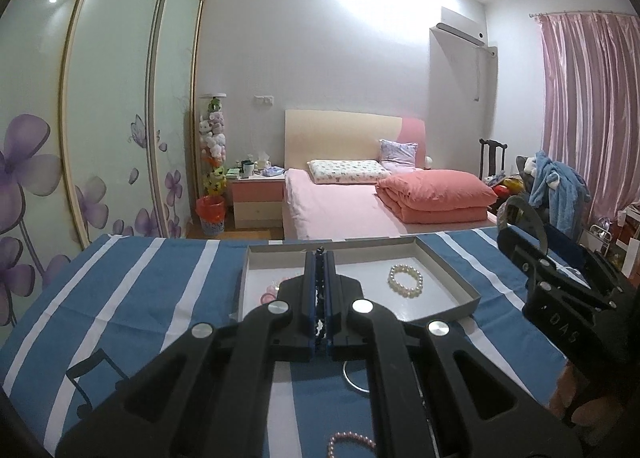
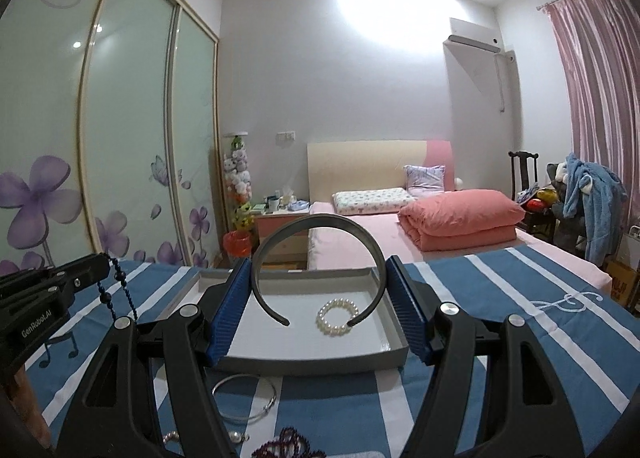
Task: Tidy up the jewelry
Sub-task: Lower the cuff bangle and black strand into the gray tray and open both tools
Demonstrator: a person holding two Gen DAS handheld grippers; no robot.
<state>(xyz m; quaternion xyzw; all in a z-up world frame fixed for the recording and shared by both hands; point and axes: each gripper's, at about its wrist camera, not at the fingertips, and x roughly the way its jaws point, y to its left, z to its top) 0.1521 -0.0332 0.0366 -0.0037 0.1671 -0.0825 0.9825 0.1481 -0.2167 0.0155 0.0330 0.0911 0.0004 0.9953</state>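
My left gripper (image 1: 319, 258) is shut on a dark blue bead string (image 1: 319, 290), held above the near edge of the grey tray (image 1: 464, 286). From the right wrist view the string (image 2: 120, 290) hangs from the left gripper (image 2: 102, 264). My right gripper (image 2: 320, 290) is shut on a grey headband (image 2: 316, 223), held arch-up over the tray (image 2: 312, 364). A white pearl bracelet (image 1: 405, 281) lies in the tray, also in the right wrist view (image 2: 337, 317). A pink item (image 1: 269, 293) lies at the tray's left, mostly hidden.
A silver bangle (image 2: 244, 398) lies on the blue-and-white striped cloth (image 1: 132, 298) in front of the tray. A pink bead bracelet (image 1: 352, 444) and dark purple beads (image 2: 284, 446) lie nearer. A bed (image 2: 440, 225) stands behind the table.
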